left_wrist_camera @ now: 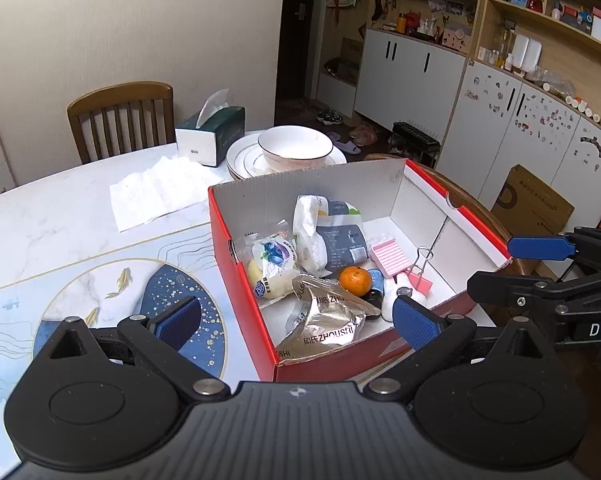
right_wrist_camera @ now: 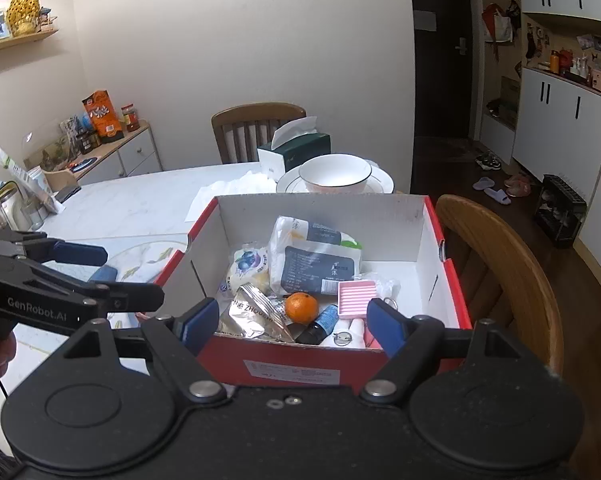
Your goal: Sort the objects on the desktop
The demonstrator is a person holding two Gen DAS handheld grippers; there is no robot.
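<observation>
A red cardboard box (left_wrist_camera: 242,288) (right_wrist_camera: 296,368) with a white inside stands on the table. In it lie a tangerine (left_wrist_camera: 355,280) (right_wrist_camera: 301,307), a silver foil packet (left_wrist_camera: 326,322) (right_wrist_camera: 252,316), a blueberry snack bag (left_wrist_camera: 272,264) (right_wrist_camera: 246,264), a white and dark pouch (left_wrist_camera: 332,236) (right_wrist_camera: 312,264), a pink striped piece (left_wrist_camera: 388,254) (right_wrist_camera: 356,298) and a small dark bottle (left_wrist_camera: 374,286) (right_wrist_camera: 320,322). My left gripper (left_wrist_camera: 296,320) (right_wrist_camera: 96,264) hangs open over the box's near left corner, holding nothing. My right gripper (right_wrist_camera: 292,324) (left_wrist_camera: 520,268) is open at the box's near edge, also holding nothing.
Behind the box stand a white bowl (left_wrist_camera: 294,146) (right_wrist_camera: 334,174) on stacked plates, a green tissue box (left_wrist_camera: 210,134) (right_wrist_camera: 294,150) and a loose paper sheet (left_wrist_camera: 156,192). One wooden chair (left_wrist_camera: 122,116) is at the far side, another (right_wrist_camera: 500,248) by the box's right.
</observation>
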